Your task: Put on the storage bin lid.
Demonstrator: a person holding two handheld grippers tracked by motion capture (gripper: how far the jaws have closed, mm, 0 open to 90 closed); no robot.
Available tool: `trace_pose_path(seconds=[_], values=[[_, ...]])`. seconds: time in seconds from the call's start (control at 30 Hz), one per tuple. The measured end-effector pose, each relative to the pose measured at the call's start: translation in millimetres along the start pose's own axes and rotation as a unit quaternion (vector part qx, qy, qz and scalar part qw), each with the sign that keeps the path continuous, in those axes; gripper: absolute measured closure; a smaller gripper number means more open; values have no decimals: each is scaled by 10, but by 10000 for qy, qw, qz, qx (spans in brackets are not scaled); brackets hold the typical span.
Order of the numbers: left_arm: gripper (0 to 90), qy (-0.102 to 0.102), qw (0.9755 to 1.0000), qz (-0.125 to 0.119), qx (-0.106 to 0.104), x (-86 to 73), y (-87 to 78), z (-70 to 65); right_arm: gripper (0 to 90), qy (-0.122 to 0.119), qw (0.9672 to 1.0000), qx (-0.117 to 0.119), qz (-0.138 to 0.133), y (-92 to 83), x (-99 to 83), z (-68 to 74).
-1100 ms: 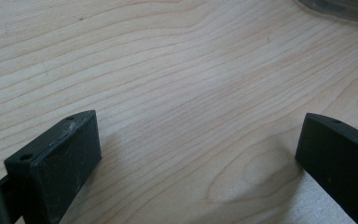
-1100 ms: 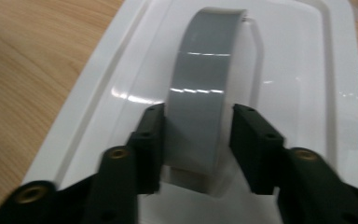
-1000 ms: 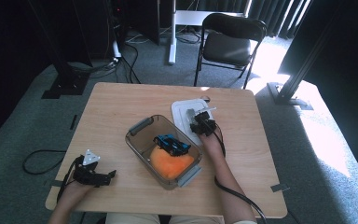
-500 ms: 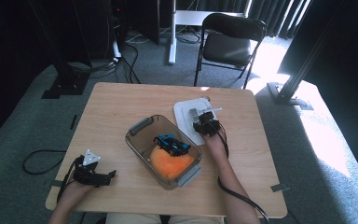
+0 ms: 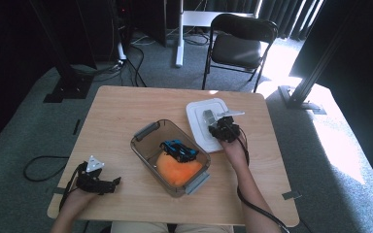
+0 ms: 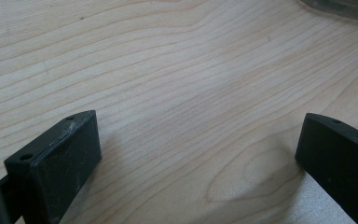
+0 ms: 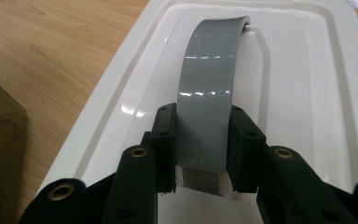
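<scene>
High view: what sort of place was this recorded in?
Probably an office or lab corner set up for recording: a light wooden table on grey carpet, a black folding chair behind it, black metal stand legs and loose cables on the floor.

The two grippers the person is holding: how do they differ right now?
The right gripper is clamped on the grey handle of the white lid; the left gripper stands wide open, gripping nothing. The right one is over the lid beside the clear container; the left sits near the table corner. Both have black jaws.
</scene>
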State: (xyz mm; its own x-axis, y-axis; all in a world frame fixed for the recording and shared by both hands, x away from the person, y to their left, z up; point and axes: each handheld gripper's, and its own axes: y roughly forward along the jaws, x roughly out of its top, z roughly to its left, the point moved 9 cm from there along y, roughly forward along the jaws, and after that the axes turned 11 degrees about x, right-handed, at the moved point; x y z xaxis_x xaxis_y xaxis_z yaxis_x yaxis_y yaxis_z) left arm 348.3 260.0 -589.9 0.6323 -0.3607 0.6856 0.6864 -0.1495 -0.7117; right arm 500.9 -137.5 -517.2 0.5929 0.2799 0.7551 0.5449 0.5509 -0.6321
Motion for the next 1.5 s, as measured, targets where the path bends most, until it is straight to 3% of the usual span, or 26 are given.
trace_pose_path(seconds=[0.63,0.83,1.2,1.5], values=[[5,-4,10000,2,8,-1,0,0,676,-191,9996,70,-220,-458,161,95],[5,-4,10000,2,7,-1,0,0,676,-221,9991,215,-303,-613,199,170],[5,-6,10000,1,6,-1,0,0,676,-306,9978,387,-444,-840,291,352],[5,-1,10000,-4,11,0,1,1,676,-472,9956,627,-518,-942,328,659]])
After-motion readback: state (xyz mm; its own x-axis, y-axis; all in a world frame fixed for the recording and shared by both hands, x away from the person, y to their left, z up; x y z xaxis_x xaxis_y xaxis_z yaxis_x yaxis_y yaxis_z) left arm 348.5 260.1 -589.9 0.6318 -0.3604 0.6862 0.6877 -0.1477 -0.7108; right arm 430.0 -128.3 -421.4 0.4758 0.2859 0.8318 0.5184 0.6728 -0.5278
